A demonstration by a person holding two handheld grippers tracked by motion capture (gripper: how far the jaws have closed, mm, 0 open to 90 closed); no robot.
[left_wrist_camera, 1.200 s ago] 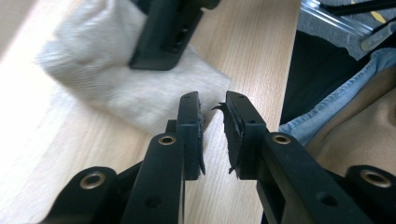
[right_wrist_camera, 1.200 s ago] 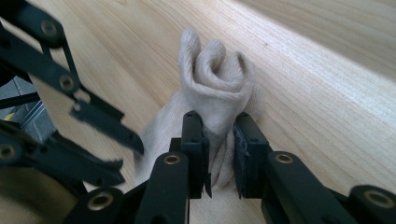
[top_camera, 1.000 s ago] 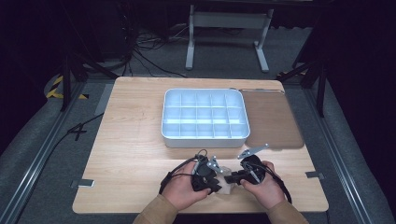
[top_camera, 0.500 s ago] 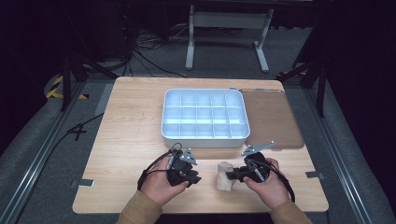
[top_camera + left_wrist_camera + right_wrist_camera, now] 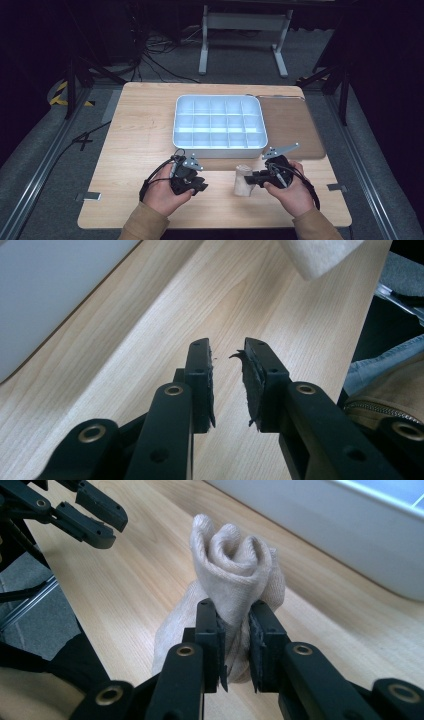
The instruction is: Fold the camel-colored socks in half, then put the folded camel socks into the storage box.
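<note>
Left of centre, lower part of the high view: left gripper [image 5: 200,184] sits low over the bare table [image 5: 135,150], a hand wrapped round it. In the left gripper view its jaws stand a little apart with nothing between them; the pad [image 5: 252,385] on the right-hand jaw looks frayed, with a curl of material lifting at its top edge. Risk here: a ragged pad may snag knit fabric or grip unevenly if this gripper takes hold.

Centre, lower part of the high view: rolled beige sock [image 5: 243,180] stands on end on the wood, just below the white divided tray [image 5: 180,137], apart from its near wall. In the right gripper view the roll's spiral end [image 5: 235,550] faces up and slightly toward the tray.

Right of centre: right gripper [image 5: 251,178] pinches the sock low on the roll; in its own view the jaws press into the fabric near its base, the upper bulk unsupported above them.

Judged hazards:
- Low pinch, top-heavy roll: it could flop or pivot in the jaws on a lift.
- Roll is only folded on itself; a loose outer layer could unwind and trail.
- Tray wall is close; a low carry might catch the rim and drag the sock free.
- Compartments look narrow; an unrolled sock may not seat in one.
</note>
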